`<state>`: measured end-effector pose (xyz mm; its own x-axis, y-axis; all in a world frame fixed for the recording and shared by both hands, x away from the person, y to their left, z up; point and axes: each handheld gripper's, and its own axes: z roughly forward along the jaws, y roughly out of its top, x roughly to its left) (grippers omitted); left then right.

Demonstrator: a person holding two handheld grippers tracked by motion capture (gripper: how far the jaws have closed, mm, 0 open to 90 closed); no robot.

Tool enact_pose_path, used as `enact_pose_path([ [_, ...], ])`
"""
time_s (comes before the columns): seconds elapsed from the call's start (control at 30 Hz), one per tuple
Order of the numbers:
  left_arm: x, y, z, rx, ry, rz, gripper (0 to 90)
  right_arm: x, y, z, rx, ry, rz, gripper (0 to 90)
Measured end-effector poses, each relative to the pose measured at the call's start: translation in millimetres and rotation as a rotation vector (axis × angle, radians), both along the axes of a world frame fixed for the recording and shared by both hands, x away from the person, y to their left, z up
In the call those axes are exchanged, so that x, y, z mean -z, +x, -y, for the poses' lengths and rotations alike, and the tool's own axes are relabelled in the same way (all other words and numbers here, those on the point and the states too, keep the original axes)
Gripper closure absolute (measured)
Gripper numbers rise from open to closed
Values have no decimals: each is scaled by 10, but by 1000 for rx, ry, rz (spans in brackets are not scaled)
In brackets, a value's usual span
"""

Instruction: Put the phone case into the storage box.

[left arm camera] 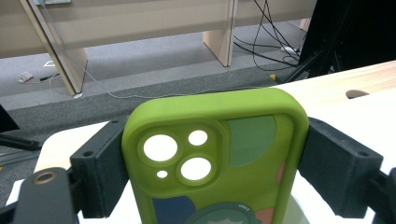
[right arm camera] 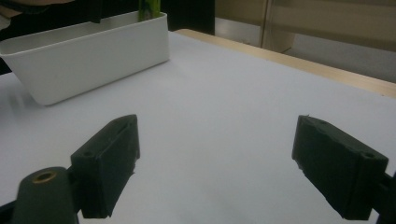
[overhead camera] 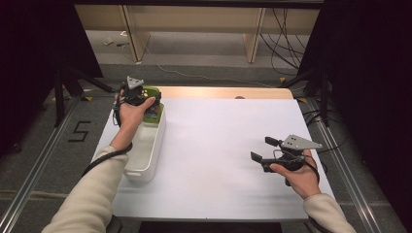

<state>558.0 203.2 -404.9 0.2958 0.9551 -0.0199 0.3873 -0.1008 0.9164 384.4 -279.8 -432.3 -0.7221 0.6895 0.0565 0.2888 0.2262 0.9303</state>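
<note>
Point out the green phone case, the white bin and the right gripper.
green phone case point(left arm camera: 219, 163), left gripper view, its back beside the camera cutouts
white bin point(overhead camera: 151, 148), high view, its right wall
right gripper point(overhead camera: 265, 149), high view, between its fingers

Two black jaws are seen rising from the bottom edge, set wide apart with nothing between them, above the white desk point(right arm camera: 219, 126). A white bin point(right arm camera: 93, 56) is seen at upper left, with a green phone case point(right arm camera: 149, 9) standing up at its far end. A wooden edge strip point(right arm camera: 289, 60) is seen beyond.
</note>
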Motion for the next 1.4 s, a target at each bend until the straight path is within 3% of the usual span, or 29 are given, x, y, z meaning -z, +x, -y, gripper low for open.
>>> enact_pose_path([
  [1.4, 78, 30, 18, 9, 22, -45, 154, -2, 4, -4, -3, 0, 0, 161],
])
